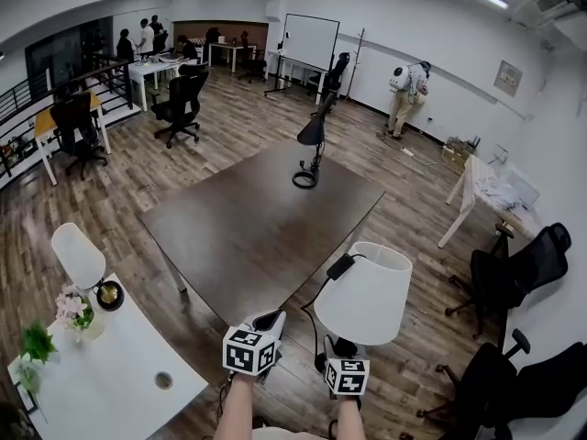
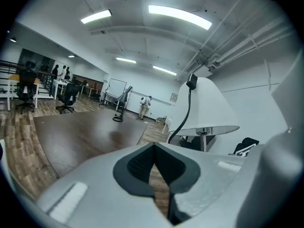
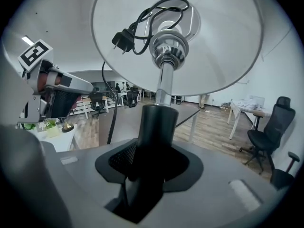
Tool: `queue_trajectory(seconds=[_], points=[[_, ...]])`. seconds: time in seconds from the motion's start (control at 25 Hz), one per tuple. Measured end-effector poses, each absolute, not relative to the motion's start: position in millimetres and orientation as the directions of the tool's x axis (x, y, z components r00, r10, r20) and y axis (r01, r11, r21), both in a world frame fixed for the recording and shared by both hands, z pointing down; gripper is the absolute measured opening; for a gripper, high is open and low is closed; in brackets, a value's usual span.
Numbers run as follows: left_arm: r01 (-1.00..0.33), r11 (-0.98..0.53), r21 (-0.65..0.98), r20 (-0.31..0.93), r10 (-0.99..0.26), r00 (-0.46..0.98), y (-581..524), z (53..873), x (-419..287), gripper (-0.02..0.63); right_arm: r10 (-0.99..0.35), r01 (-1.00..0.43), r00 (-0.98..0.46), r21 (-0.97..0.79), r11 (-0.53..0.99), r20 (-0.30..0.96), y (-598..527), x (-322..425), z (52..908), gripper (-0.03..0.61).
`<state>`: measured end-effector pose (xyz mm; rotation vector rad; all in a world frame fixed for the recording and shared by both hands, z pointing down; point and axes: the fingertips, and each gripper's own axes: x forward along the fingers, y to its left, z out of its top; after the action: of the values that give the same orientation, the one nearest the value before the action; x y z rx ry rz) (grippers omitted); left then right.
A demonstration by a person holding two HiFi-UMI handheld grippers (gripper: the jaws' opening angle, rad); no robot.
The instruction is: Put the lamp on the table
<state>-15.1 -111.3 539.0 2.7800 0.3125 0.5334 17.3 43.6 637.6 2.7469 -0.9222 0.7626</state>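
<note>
A lamp with a white shade [image 1: 367, 296] hangs in the air just off the near corner of the big dark brown table [image 1: 257, 227]. My right gripper [image 1: 340, 348] is shut on its black stem [image 3: 156, 127], and the shade [image 3: 213, 42] spreads above the jaws. A black cord [image 2: 179, 120] runs down from the shade's top. My left gripper [image 1: 268, 322] is beside the lamp, to its left, with its pads [image 2: 140, 167] together and nothing seen between them. It also shows at the left of the right gripper view as the left gripper [image 3: 88, 87]. The table [image 2: 80, 132] lies ahead.
A black desk lamp [image 1: 312, 149] stands on the table's far side. At lower left a white table [image 1: 119, 374] carries another white lamp [image 1: 78, 255] and flowers [image 1: 73, 310]. Black office chairs [image 1: 514, 273] stand at right. People are far back by the desks and the wall.
</note>
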Motion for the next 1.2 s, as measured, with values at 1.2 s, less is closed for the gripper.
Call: queue_trajectory(seconds=[1.2], points=[[-0.171, -0.962, 0.214, 0.393, -0.075, 0.916, -129.3, 542.6, 112.1, 0.000, -0.832, -0.887, 0.354, -0.127, -0.443, 0.427, -62.6, 204.9, 647.1, 0.181]])
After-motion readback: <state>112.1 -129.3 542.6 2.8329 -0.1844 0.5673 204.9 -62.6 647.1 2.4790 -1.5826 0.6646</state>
